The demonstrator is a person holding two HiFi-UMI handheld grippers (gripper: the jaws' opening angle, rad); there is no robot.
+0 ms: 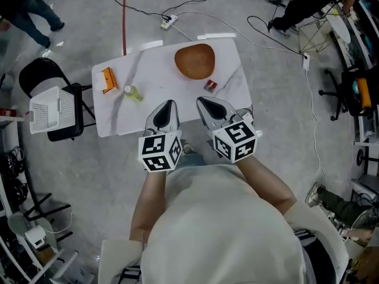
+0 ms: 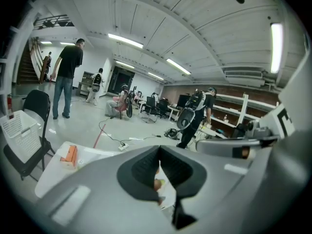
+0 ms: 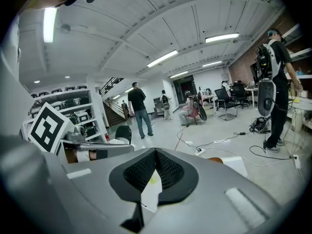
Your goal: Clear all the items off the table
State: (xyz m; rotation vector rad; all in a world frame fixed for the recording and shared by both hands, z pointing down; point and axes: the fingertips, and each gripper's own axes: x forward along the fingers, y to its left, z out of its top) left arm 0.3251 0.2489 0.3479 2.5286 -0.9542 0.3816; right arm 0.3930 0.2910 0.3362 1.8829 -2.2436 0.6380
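Presently on the tabletop: four items, both tongs empty

Landmark: brown bowl, at the far side of the white tabletop. Small red box: just beside the bowl, on the person's side. Green bottle: well left of the bowl. Orange box: further left still. Left tongs and right tongs: jaws closed together, gripping nothing, over the near tabletop edge, apart from the bowl.

lab workshop, floor power strip, shelving
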